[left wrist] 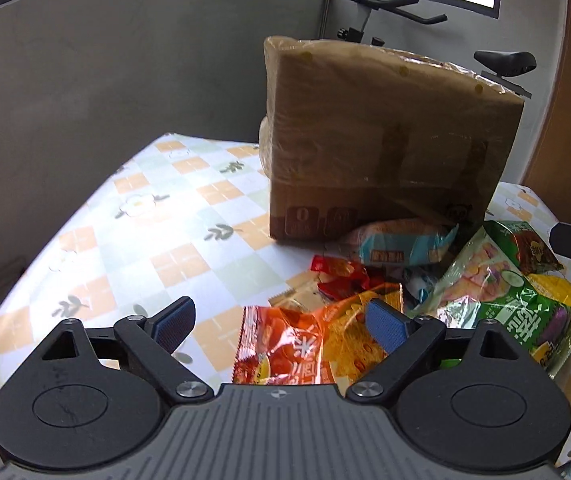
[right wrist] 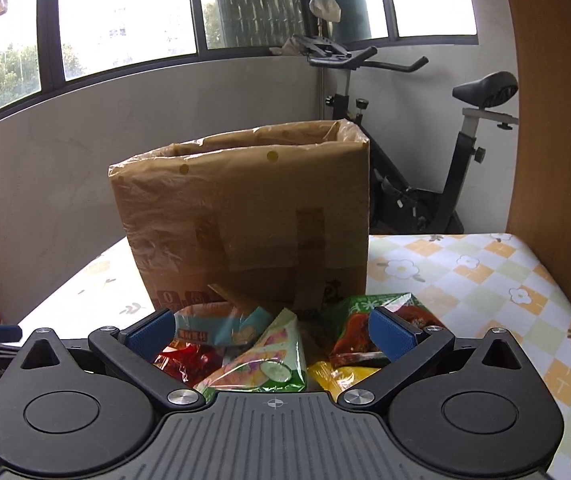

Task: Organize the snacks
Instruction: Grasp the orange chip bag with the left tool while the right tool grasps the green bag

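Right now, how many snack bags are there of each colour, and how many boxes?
Orange bags: 1
Red bags: 1
Light blue bags: 1
Green bags: 2
Cardboard boxes: 1
Total: 6, though the pile overlaps and may hide more.

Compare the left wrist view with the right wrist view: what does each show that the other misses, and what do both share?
Only the left wrist view shows the orange snack packet under the open left hand-held gripper. Only the right wrist view shows the cardboard box's open, plastic-lined top and the open right hand-held gripper. Both show the box, the blue packet, the green cucumber packet, the checked tablecloth and the exercise bike.
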Tool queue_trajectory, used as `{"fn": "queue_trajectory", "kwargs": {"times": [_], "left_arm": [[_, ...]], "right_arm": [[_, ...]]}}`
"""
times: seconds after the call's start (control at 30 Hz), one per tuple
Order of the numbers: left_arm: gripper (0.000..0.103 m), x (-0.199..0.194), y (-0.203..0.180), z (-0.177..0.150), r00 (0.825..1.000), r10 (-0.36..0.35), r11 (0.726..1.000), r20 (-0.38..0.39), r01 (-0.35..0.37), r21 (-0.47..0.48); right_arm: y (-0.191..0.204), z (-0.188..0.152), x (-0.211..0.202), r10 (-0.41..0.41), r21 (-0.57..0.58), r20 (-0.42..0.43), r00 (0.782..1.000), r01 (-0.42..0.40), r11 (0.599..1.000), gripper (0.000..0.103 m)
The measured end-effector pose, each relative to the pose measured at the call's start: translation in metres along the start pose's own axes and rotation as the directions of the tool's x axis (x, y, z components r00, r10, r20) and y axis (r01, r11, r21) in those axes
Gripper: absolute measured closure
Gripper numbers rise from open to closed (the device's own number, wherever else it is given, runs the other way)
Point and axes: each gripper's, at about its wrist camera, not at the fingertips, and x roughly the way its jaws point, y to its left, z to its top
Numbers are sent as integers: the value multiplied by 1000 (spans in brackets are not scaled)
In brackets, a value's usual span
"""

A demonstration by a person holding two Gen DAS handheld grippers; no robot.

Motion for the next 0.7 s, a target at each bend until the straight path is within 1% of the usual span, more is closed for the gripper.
{"fn": "queue_trajectory", "kwargs": {"times": [0.1, 0.13, 0.27, 0.37, 0.43, 0.47, 0.5, 0.63, 0.7], "left_arm": [[11, 11, 3, -15, 997, -71, 996, -37, 69, -48], [11, 14, 2, -20, 996, -78, 996, -45, 76, -50], [13, 24, -8, -25, 995, -61, 998, -79, 61, -3], [12, 33, -11, -25, 995, -50, 999, -87, 51, 11], [11, 43, -11, -27, 993, -29, 999, -116, 31, 19], [8, 48, -10, -27, 992, -16, 1000, -123, 18, 14], [8, 50, -6, -27, 992, -18, 1000, -121, 18, -2], [8, 50, 7, -27, 991, -51, 997, -122, 42, -69], [14, 49, 11, -28, 993, -18, 996, -119, 8, -86]], "right_arm": [[-5, -4, 2, 5, 16, -16, 1000, -5, 1000, 0], [-5, -5, 4, 6, 18, -22, 1000, -6, 1000, 0], [-7, -11, 9, 26, 28, -55, 998, -24, 999, 0], [-5, -15, 11, 38, 25, -73, 997, -37, 999, 0], [-4, -16, 11, 43, 26, -78, 996, -41, 999, 0], [-4, -17, 11, 44, 28, -80, 996, -42, 999, 0], [-5, -17, 11, 44, 30, -80, 996, -41, 999, 0], [-7, -17, 11, 43, 38, -94, 995, -40, 998, 0], [-7, -18, 12, 44, 38, -103, 994, -40, 998, 1]]}}
